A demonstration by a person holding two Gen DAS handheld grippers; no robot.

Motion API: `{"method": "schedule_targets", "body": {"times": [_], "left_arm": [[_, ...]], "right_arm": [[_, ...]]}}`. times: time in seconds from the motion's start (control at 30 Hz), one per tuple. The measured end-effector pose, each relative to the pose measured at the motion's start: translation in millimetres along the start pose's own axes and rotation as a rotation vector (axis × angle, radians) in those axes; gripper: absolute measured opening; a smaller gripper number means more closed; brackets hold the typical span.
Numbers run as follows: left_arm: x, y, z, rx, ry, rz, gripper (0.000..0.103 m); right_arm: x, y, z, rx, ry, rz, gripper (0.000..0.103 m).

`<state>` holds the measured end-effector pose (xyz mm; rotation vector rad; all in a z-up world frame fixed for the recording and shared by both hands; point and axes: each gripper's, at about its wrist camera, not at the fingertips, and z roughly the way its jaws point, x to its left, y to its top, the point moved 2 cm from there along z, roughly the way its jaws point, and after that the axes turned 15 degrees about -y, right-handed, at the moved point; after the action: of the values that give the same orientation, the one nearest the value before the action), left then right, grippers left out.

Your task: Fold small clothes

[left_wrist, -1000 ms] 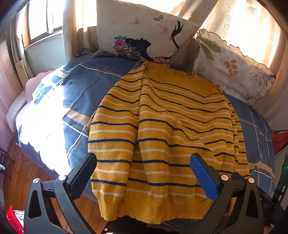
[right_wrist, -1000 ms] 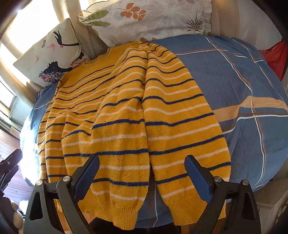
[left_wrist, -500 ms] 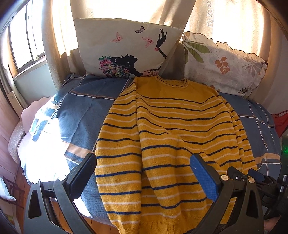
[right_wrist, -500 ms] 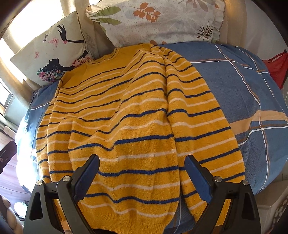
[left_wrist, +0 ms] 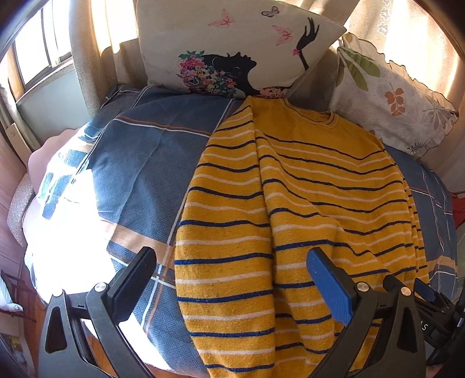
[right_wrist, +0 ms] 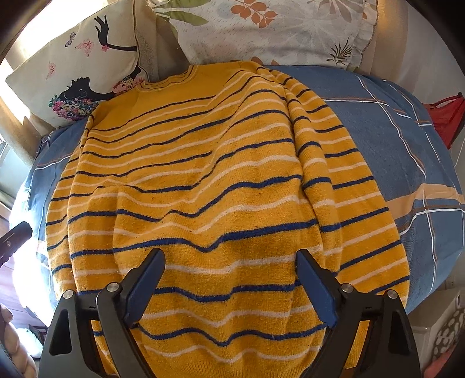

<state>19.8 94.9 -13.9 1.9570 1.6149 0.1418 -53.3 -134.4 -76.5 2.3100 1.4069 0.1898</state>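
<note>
Sunlit curtains (left_wrist: pixel 407 26) hang behind the bed (left_wrist: pixel 151 162), whose blue checked cover carries your yellow striped sweater (left_wrist: pixel 305 203). Relative to the sweater, a pillow with a printed silhouette (left_wrist: pixel 232 49) touches the far edge near the collar, and a leaf-print pillow (right_wrist: pixel 276 29) leans just beside it. The sweater lies flat with both sleeves folded in along the body, its hem toward you. Your left hand-held gripper (left_wrist: pixel 232 285) hangs above the sweater's near left part, fingers spread wide and holding nothing; one finger is over the bed cover, the other over the sweater's body. Your right hand-held gripper (right_wrist: pixel 231 285) is also spread and empty, both fingers over the middle of the sweater near its hem.
</note>
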Motion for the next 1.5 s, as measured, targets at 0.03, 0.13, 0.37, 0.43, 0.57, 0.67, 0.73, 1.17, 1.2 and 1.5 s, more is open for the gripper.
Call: {"method": "schedule_targets", "body": {"times": [0.03,0.13,0.37,0.43,0.57,0.67,0.73,1.17,1.2,1.5], "left_arm": [[3,0,2,0.008,0.001,-0.002,0.103],[7,3,5,0.023,0.004,0.003,0.103],[35,13,35,0.075,-0.038,-0.025,0.103],[49,10,51,0.102,-0.057,-0.091,0.103],[69,-5,64,0.106,-0.077,-0.187,0.102],[69,-13,72,0.116,-0.098,-0.194,0.102],[65,-13,78,0.11,-0.088,-0.185,0.102],[81,11,65,0.093,0.098,-0.193,0.008],[87,10,59,0.09,0.096,-0.201,0.008],[86,10,5,0.033,0.032,-0.183,0.041]], "right_arm": [[2,0,0,0.0,-0.003,-0.002,0.093],[4,3,-6,-0.032,-0.029,-0.005,0.091],[11,25,-13,-0.068,-0.087,-0.076,0.091],[19,28,-13,-0.061,-0.091,-0.11,0.091],[38,36,-16,-0.058,-0.094,-0.202,0.091],[52,41,-18,-0.065,-0.089,-0.256,0.091],[60,43,-18,-0.065,-0.073,-0.282,0.091],[47,54,-7,-0.05,-0.081,-0.261,0.09],[45,55,-5,-0.044,-0.078,-0.25,0.09],[39,68,-4,-0.063,-0.048,-0.143,0.09]]}}
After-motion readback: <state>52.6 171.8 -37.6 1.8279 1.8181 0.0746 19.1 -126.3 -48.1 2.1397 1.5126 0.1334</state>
